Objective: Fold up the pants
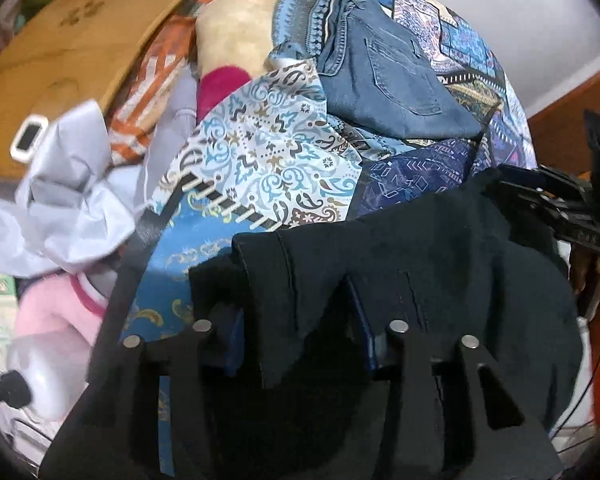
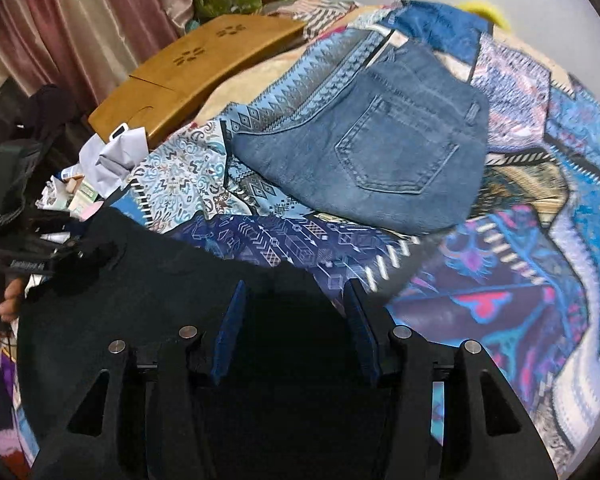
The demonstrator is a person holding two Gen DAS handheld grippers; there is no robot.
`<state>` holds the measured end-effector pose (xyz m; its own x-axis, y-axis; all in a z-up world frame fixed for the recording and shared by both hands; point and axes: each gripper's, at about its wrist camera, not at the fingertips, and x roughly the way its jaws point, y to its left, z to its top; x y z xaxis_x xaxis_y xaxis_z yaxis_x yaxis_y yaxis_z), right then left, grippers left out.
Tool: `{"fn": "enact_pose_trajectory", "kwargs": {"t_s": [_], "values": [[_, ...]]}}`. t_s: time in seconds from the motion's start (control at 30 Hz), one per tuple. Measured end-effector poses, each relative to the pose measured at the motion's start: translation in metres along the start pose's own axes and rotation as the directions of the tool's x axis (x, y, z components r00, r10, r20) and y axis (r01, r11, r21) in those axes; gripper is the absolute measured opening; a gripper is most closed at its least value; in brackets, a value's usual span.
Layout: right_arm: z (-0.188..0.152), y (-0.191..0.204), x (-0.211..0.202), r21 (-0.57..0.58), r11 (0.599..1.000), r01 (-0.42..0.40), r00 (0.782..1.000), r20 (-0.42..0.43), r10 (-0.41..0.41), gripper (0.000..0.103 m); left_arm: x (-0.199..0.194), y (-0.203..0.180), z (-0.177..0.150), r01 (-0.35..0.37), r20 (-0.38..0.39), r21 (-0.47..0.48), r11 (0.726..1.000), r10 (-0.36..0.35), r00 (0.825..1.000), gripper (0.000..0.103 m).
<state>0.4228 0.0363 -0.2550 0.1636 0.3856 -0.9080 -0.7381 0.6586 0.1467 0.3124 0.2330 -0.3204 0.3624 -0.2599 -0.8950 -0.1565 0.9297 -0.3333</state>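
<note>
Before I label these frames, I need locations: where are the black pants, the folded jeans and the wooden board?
black pants (image 1: pixel 440 264), left wrist view, on the upper cloth.
folded jeans (image 2: pixel 380 140), right wrist view, on the back pocket.
wooden board (image 2: pixel 196 64), right wrist view, on its top face.

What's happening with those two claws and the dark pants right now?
Left gripper and right gripper both have black pants between their pads. Folded jeans lie beyond, clear.

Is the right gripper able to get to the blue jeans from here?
Probably not yet: the right gripper has the black pants between its pads. Otherwise the folded blue jeans lie uncovered ahead on the bedspread.
</note>
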Motion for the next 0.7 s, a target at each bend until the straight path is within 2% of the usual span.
{"fn": "enact_pose_trajectory", "kwargs": {"t_s": [0.03, 0.07, 0.1, 0.17, 0.23, 0.3, 0.33, 0.4, 0.47, 0.53, 0.6, 0.7], "values": [[0.000, 0.001, 0.005, 0.003, 1.000, -0.005, 1.000, -0.003, 0.005, 0.026, -0.002, -0.003, 0.000, -0.016, 0.012, 0.021, 1.000, 0.016, 1.000, 0.037], [-0.001, 0.002, 0.008, 0.000, 1.000, 0.009, 1.000, -0.006, -0.009, 0.017, -0.006, -0.006, 0.000, -0.036, 0.024, 0.036, 0.999, 0.036, 0.999, 0.030], [-0.002, 0.004, 0.009, -0.012, 1.000, 0.025, 1.000, 0.003, -0.025, 0.017, -0.010, -0.008, 0.002, -0.069, 0.039, 0.049, 0.996, 0.067, 0.997, 0.024], [-0.004, 0.005, 0.008, -0.022, 0.999, 0.043, 0.999, 0.030, -0.043, 0.011, -0.016, -0.010, 0.007, -0.146, 0.073, 0.075, 0.986, 0.141, 0.987, 0.019], [-0.002, 0.005, 0.006, -0.012, 0.998, 0.062, 0.997, 0.046, -0.061, 0.010, -0.012, -0.006, 0.015, -0.219, 0.075, 0.071, 0.973, 0.213, 0.974, 0.018], [0.000, 0.007, 0.006, -0.004, 0.995, 0.096, 0.994, 0.054, -0.096, 0.010, -0.004, -0.004, 0.020, -0.241, 0.059, 0.062, 0.969, 0.237, 0.970, 0.018], [0.000, 0.010, 0.007, -0.007, 0.994, 0.110, 0.992, 0.055, -0.110, 0.010, 0.000, -0.007, 0.022, -0.272, 0.067, 0.075, 0.959, 0.268, 0.961, 0.019], [0.001, 0.013, 0.004, -0.005, 0.991, 0.130, 0.990, 0.058, -0.130, 0.011, -0.001, -0.008, 0.023, -0.301, 0.075, 0.073, 0.951, 0.296, 0.952, 0.025], [0.000, 0.014, -0.006, 0.014, 0.990, 0.141, 0.988, 0.063, -0.142, 0.013, -0.010, -0.009, 0.021, -0.295, 0.068, 0.056, 0.954, 0.291, 0.954, 0.029], [-0.004, 0.014, -0.021, 0.034, 0.990, 0.136, 0.987, 0.078, -0.138, 0.013, -0.022, -0.009, 0.015, -0.302, 0.078, 0.052, 0.952, 0.298, 0.951, 0.044], [-0.012, 0.015, -0.043, 0.055, 0.992, 0.110, 0.987, 0.112, -0.116, 0.016, -0.040, -0.008, 0.004, -0.305, 0.114, 0.050, 0.951, 0.298, 0.948, 0.072], [-0.030, 0.020, -0.075, 0.070, 0.991, 0.113, 0.976, 0.178, -0.124, 0.031, -0.062, -0.005, -0.015, -0.302, 0.143, 0.028, 0.953, 0.296, 0.945, 0.081]]}}
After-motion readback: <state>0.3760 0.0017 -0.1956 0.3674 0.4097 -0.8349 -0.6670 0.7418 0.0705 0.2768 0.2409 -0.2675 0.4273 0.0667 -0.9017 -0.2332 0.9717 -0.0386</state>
